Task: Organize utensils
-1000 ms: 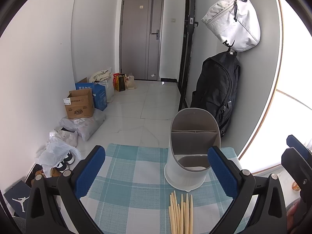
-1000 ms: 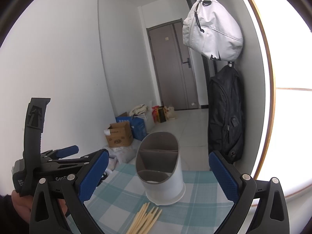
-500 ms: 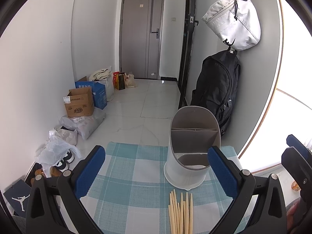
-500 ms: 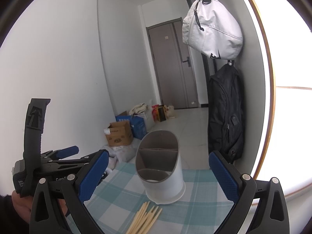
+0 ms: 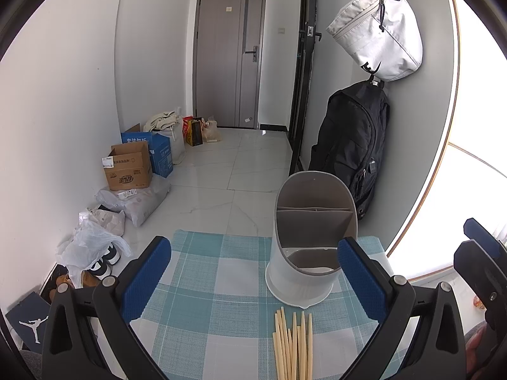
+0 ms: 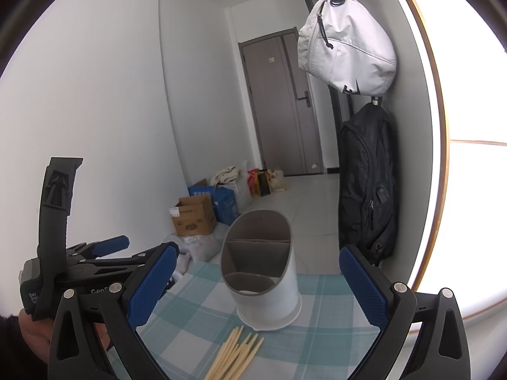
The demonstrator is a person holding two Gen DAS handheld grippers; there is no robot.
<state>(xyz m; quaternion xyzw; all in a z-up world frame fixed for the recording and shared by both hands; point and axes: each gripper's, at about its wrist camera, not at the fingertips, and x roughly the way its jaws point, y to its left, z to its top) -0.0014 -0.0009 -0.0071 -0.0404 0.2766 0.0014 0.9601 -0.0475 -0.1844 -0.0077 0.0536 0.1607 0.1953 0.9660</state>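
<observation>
A white and grey utensil holder (image 5: 309, 247) with inner dividers stands upright on a teal checked cloth (image 5: 202, 288); it also shows in the right wrist view (image 6: 263, 272). A bundle of several pale wooden chopsticks (image 5: 293, 345) lies on the cloth just in front of it, also in the right wrist view (image 6: 236, 353). My left gripper (image 5: 253, 285) is open and empty, hovering above the cloth behind the chopsticks. My right gripper (image 6: 258, 288) is open and empty, the holder between its blue pads. The left gripper shows at the left of the right wrist view (image 6: 95, 262).
Beyond the table's far edge lies a tiled floor with cardboard boxes (image 5: 128, 167), bags and shoes (image 5: 104, 253) along the left wall. A black backpack (image 5: 351, 145) and a white bag (image 5: 377, 31) hang on the right wall. A bright window is at the right.
Both views have shifted only slightly; the right gripper has drifted a little, so the holder sits marginally more centred. Nothing was grasped or moved.
</observation>
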